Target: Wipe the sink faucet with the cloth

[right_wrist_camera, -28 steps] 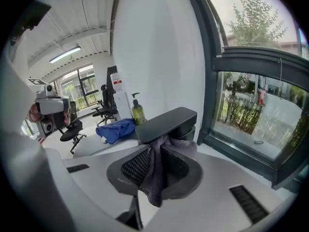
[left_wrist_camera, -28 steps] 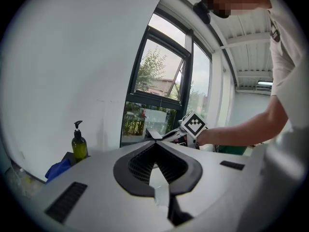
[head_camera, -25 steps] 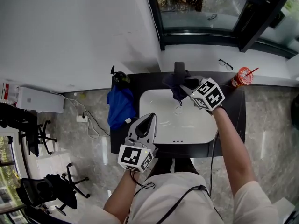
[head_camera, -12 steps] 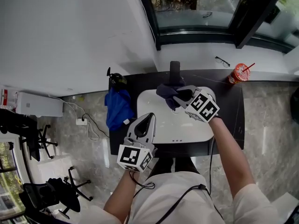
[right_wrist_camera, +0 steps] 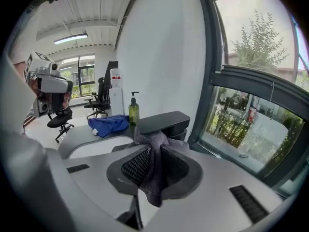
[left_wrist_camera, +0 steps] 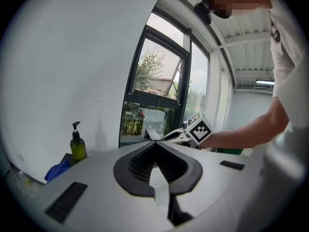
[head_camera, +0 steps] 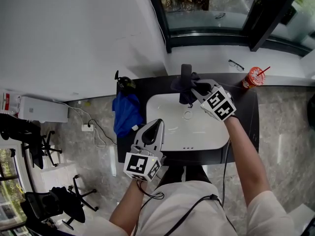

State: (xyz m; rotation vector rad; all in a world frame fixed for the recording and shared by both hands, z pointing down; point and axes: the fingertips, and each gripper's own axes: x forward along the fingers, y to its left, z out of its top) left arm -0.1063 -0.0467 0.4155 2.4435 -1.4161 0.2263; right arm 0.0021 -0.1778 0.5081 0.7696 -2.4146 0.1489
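Up from over the basin goes the right claw (head_camera: 196, 88), back to the faucet (head_camera: 185, 72) at the upper middle of the head view, where half a second ago it hung lower over the white sink (head_camera: 197, 132). Its jaws are clamped on a dark grey cloth (head_camera: 187, 93). In the right gripper view the cloth (right_wrist_camera: 154, 178) is bunched between the ribbed pads, one end hanging out below and the other wadded against the faucet's flat black top (right_wrist_camera: 164, 121).

Lower left of the sink, the left claw (head_camera: 158, 123) has not shifted. It points up the frame over the near edge of the dark counter (head_camera: 246, 112), well apart from the faucet. In its own view the tips (left_wrist_camera: 155, 144) meet, with nothing between them.

A green pump bottle of soap (head_camera: 125, 82) stands at the counter's upper left corner, a crumpled blue cloth (head_camera: 127, 112) just below it. At the upper right, a red cup with a straw (head_camera: 254, 78) stands on the counter's far edge, and a pair of glasses (head_camera: 236, 64) lies on the white sill beyond.
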